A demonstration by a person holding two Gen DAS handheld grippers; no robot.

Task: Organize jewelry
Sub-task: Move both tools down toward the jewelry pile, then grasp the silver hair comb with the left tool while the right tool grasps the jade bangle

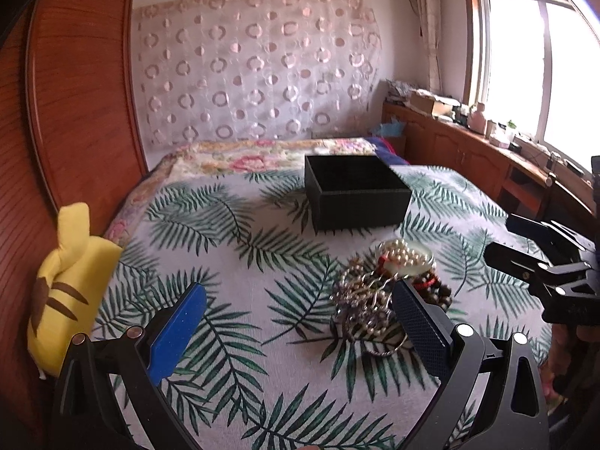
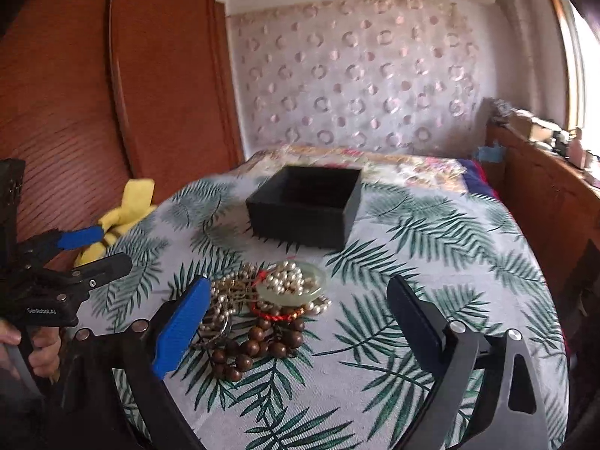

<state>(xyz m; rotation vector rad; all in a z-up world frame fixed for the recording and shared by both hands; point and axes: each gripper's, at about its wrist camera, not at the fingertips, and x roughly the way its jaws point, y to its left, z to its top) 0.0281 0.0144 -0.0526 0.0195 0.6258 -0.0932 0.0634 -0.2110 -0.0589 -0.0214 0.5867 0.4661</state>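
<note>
A pile of jewelry (image 1: 390,285) lies on a leaf-print cloth (image 1: 240,292): pearl strands on a pale green bangle (image 2: 290,281), brown wooden beads (image 2: 255,345), red cord and silver chains. An open black box (image 1: 356,191) stands behind it, also in the right wrist view (image 2: 305,206). My left gripper (image 1: 300,322) is open and empty, its right finger beside the pile. My right gripper (image 2: 300,322) is open and empty, the pile between its fingers near the blue pad (image 2: 180,330). Each gripper shows in the other's view: the right one (image 1: 525,251), the left one (image 2: 101,247).
A yellow plush toy (image 1: 63,288) lies at the cloth's left edge against a wooden headboard (image 1: 75,86). A floral bedspread (image 1: 262,157) lies behind the box. Wooden cabinets with clutter (image 1: 468,138) run along the right under the window.
</note>
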